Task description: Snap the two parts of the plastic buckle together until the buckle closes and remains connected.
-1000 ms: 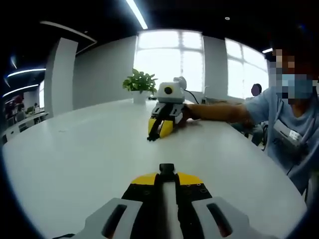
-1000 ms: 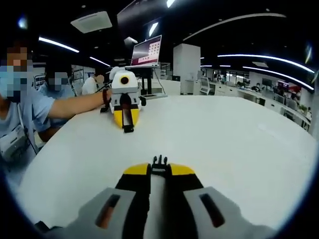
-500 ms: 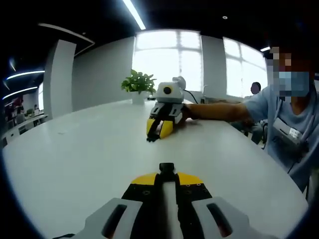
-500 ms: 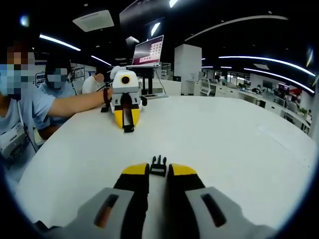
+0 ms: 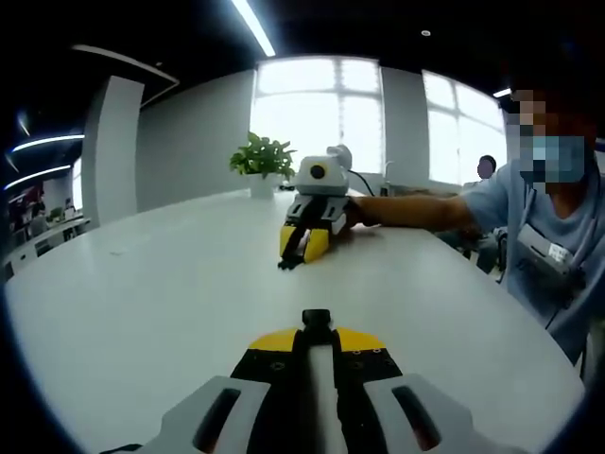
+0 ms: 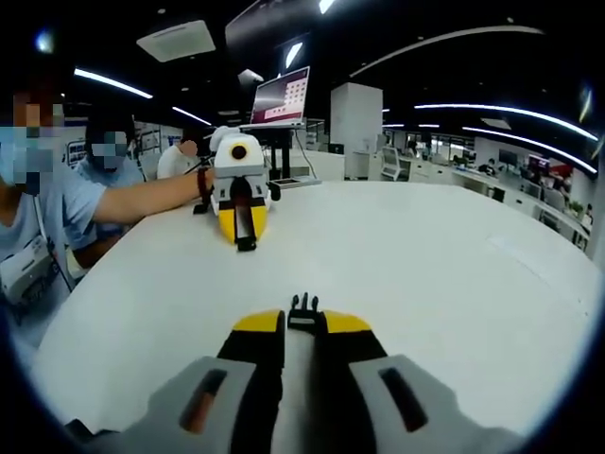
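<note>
Left gripper view: a potted plant point(image 5: 262, 157) stood at upper centre-left on the white table point(image 5: 142, 293). At bottom centre, the left gripper point(image 5: 317, 331) was clamped narrowly on one black buckle part point(image 5: 317, 320). The right gripper point(image 5: 304, 248) rested at centre. Right gripper view: the right gripper point(image 6: 302, 320) pinched the pronged buckle part point(image 6: 302, 308) at bottom centre, jaws nearly together.

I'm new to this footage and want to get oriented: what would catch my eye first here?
Two yellow-tipped grippers face each other across a white table. The left gripper pinches a black buckle part at its tips, and the right gripper grips the pronged buckle part. Behind the right one in the left gripper view, a potted plant stands before bright windows.
</note>
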Tool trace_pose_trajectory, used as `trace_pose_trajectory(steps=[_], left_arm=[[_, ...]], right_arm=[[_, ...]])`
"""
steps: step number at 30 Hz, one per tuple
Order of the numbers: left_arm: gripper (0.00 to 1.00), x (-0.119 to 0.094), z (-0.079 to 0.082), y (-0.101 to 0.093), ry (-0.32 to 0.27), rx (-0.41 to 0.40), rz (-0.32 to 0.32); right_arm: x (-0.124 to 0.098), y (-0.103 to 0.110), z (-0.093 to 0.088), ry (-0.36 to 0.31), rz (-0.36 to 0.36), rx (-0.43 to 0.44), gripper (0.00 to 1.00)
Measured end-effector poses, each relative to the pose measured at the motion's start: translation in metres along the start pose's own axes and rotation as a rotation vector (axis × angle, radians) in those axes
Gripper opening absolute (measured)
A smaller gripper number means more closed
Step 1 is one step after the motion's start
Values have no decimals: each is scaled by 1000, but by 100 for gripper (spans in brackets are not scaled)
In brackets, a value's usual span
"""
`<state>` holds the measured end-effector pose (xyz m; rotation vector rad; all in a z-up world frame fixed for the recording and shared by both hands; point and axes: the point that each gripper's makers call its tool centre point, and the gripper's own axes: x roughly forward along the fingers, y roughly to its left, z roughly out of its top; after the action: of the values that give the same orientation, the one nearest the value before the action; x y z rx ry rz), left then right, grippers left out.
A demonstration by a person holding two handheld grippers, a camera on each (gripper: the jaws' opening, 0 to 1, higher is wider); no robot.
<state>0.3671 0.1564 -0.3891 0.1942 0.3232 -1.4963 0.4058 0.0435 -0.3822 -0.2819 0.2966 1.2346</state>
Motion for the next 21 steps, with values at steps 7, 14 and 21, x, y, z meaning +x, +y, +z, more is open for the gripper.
trace_pose_trajectory(steps=[7,14,21], left_arm=[[12,0,1,2,0,-1,0],[12,0,2,2,0,1,-1],[12,1,2,0,0,3,-2]], right_arm=[[-1,-1,2,2,-11,-18,13],[2,1,2,12,4,-43,13],[6,5,4,19,24,-59,13]])
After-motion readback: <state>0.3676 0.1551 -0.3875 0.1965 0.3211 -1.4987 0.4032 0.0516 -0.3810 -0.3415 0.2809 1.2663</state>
